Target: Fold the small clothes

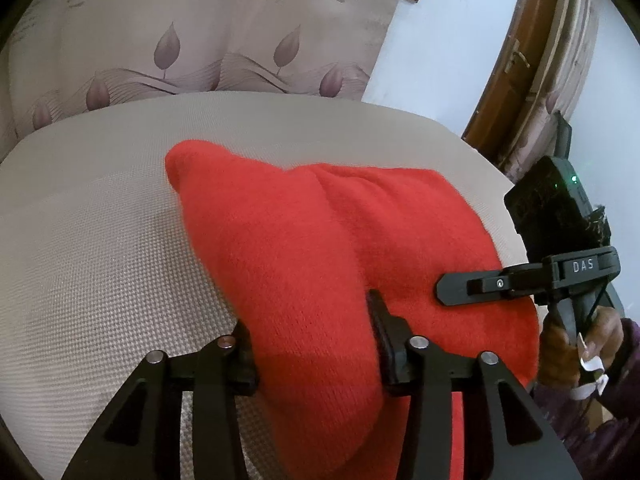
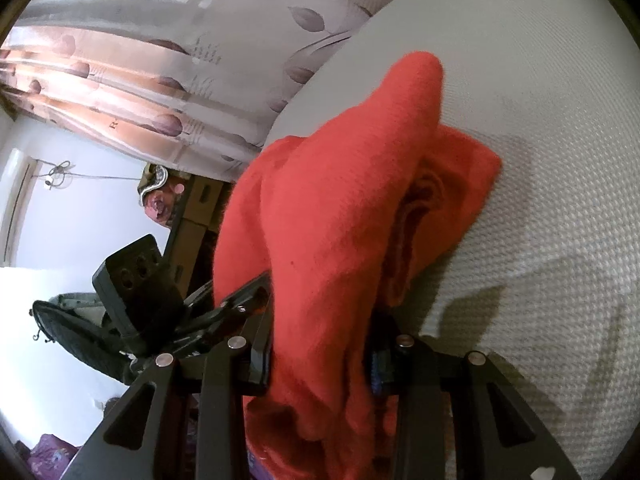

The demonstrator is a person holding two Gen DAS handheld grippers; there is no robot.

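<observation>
We see a red knitted garment lying bunched on the pale woven surface, with a leaf-patterned curtain hanging behind it. The left tongs straddle the near edge of the garment, jaws partly apart with the knit filling the gap between them. The right tongs are clamped on a thick fold of the same garment, gathered and lifted off the surface.

One red knitted garment, two tools (left, right), one curtain, one hand.
</observation>
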